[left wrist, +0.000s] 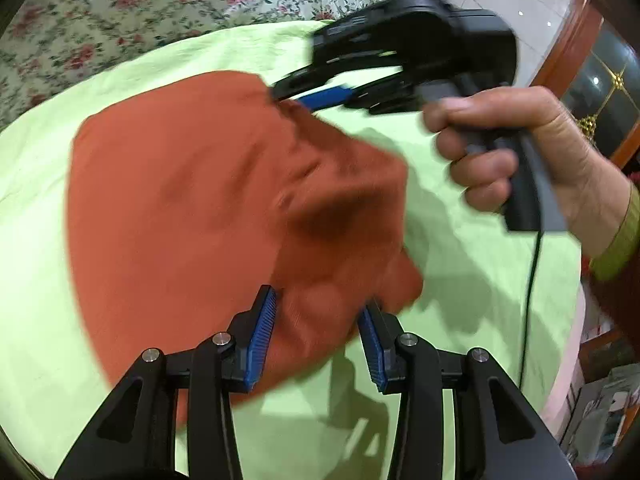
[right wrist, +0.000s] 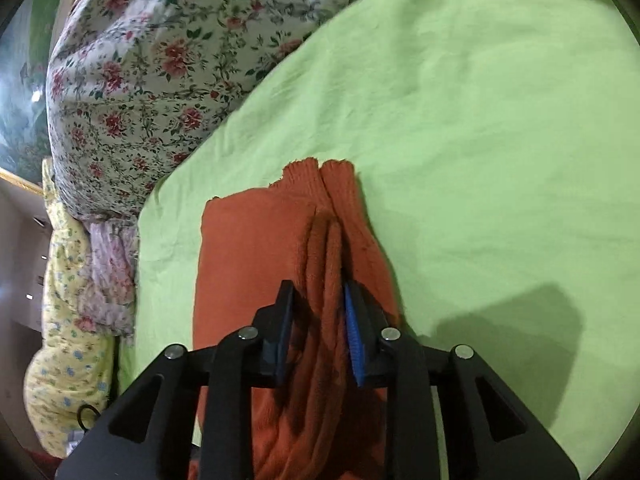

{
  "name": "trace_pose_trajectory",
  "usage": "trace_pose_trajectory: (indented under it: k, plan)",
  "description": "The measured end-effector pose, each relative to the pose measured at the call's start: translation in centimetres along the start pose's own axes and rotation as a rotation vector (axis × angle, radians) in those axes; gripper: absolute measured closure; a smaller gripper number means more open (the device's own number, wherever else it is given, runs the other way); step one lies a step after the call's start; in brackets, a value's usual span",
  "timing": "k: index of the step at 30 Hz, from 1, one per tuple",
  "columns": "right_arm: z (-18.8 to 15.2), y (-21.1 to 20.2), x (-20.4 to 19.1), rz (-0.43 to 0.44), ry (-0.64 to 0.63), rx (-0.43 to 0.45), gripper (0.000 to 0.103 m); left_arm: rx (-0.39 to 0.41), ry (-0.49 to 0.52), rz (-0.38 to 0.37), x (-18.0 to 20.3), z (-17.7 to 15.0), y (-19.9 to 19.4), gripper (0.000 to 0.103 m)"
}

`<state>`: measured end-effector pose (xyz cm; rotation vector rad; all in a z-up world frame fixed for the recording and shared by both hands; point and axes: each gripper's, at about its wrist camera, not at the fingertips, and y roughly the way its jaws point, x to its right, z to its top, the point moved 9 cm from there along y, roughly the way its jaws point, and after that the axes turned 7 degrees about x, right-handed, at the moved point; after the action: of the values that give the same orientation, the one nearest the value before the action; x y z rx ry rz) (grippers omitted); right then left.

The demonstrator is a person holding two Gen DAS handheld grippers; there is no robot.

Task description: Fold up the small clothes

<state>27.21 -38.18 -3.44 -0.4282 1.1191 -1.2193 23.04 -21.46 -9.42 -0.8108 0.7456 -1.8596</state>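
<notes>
The orange sweater (left wrist: 192, 208) lies on the green sheet (left wrist: 460, 248) of the bed. The left tool (left wrist: 318, 336) pinches a bunched bit near me, and the right tool (right wrist: 320, 328) pinches another fold. I think they are mid-fold; next they should lay it flat.

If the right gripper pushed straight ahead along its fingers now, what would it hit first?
The right gripper already has bunched folds of the orange garment between its fingers, so going on it would first drag along that cloth, then probably the green sheet. The floral quilt lies off left, though depth is unclear.
</notes>
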Motion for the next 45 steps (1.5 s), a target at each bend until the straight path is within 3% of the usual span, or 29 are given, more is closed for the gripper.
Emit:
trace_pose_trajectory:
  k: [4,8,12,19,23,26,29,30,32,34,37,38,40,45]
  plan:
    - [-1.2,-3.4,-1.2,-0.034,-0.050,0.044,0.072,-0.002,-0.006,0.063,-3.0,-3.2,-3.2,0.051]
    - [-3.3,-6.2,-3.1,-0.012,-0.062,0.085,0.058,-0.039,-0.072,0.140,-7.4,-6.1,-4.4,0.050]
    - [-6.2,-6.7,-5.8,0.031,-0.083,0.069,0.052,-0.044,-0.153,0.157,-9.9,-7.2,-4.8,0.050]
    - [-11.4,-4.2,-3.4,-0.139,-0.124,-0.047,0.052,-0.048,-0.128,0.184,-9.3,-8.6,-3.6,0.048]
    - [-12.4,-4.4,-1.8,-0.174,-0.115,-0.061,0.053,-0.065,-0.131,0.250,-10.9,-9.0,-2.6,0.048]
    - [-12.2,-4.7,-2.0,-0.168,-0.117,-0.058,0.053,-0.057,-0.149,0.248,-11.4,-9.1,-2.9,0.054]
    - [-11.9,-4.5,-2.6,-0.151,-0.121,-0.048,0.053,-0.051,-0.147,0.218,-11.6,-9.7,-3.7,0.073]
    - [-12.0,-4.3,-2.8,-0.144,-0.124,-0.051,0.054,-0.053,-0.146,0.204,-11.3,-9.8,-3.9,0.082]
    - [-12.2,-3.9,-3.3,-0.129,-0.125,-0.059,0.083,-0.053,-0.131,0.204,-10.5,-9.0,-3.5,0.087]
    - [-12.2,-4.3,-4.3,-0.102,-0.127,-0.049,0.086,-0.052,-0.142,0.197,-10.6,-8.6,-3.3,0.092]
    - [-10.4,-7.9,-7.0,0.089,-0.068,0.082,0.088,-0.041,-0.205,0.153,-11.1,-8.7,-4.2,0.094]
    - [-10.1,-8.8,-7.2,0.114,-0.055,0.112,0.088,-0.037,-0.211,0.144,-11.2,-8.7,-4.4,0.094]
    - [-10.3,-9.5,-6.1,0.084,-0.043,0.127,0.089,-0.043,-0.204,0.142,-11.2,-8.8,-4.6,0.094]
    - [-13.5,-6.6,0.9,-0.075,0.023,0.050,0.089,-0.065,-0.181,0.125,-10.4,-9.4,-4.6,0.094]
